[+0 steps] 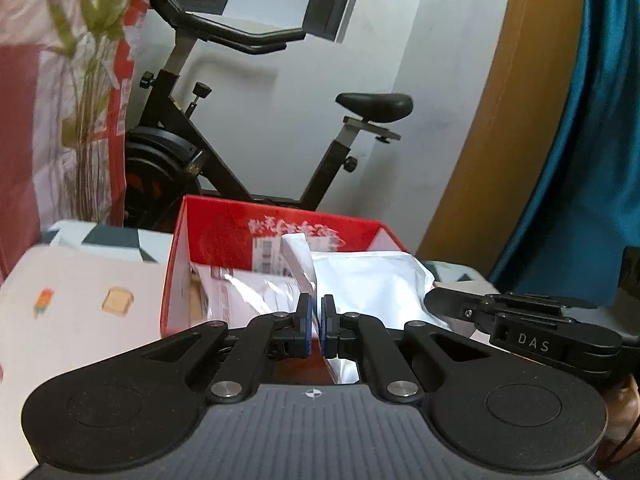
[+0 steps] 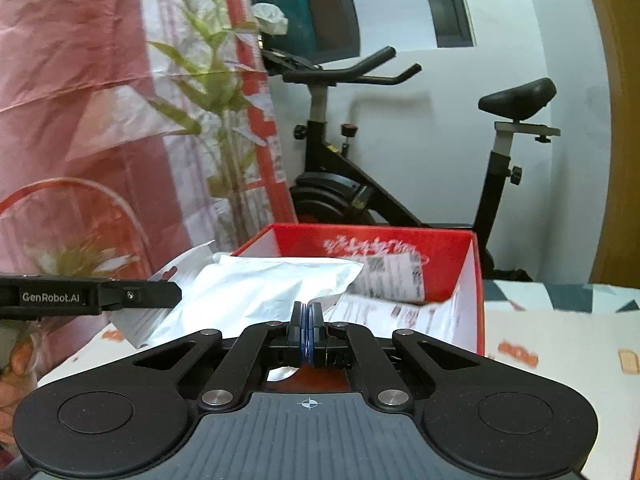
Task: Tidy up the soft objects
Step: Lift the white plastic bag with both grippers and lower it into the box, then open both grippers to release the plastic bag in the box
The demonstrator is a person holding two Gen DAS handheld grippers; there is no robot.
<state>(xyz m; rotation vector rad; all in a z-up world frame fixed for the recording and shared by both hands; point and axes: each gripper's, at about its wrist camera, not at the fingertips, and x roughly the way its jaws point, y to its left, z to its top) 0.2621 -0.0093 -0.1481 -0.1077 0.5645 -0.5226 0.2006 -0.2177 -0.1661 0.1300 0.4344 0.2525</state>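
Your left tongs [image 1: 316, 322] are pinched nearly closed on a thin edge of the white, crinkled plastic pouch [image 1: 372, 280], while your right tongs [image 2: 307, 330] sit fully closed with the same soft pouch [image 2: 260, 288] bunched just ahead of the tips; whether they actually grip a fold of it cannot be told from here. The pouch lies half in, half over the rim of the open red cardboard box [image 1: 208, 236], which already holds a silvery foil packet [image 1: 256, 292] and white printed wrappers [image 2: 392, 276]. Holding the pouch from two sides probably keeps the limp material spread and steerable, so you can lower it into the box rather than let it slump over the wall. The box stands on a counter [image 1: 80, 280] covered with a pale cloth printed with toast slices and ice lollies, grey and white triangles at its far edge. Behind it a black exercise bike [image 2: 400, 184] stands against a white wall, with a green leafy plant [image 2: 216, 92], a pink-and-red wrinkled sheet [image 2: 80, 60], a teal curtain [image 1: 592, 120] and an ochre wooden panel [image 1: 500, 100] around the room.
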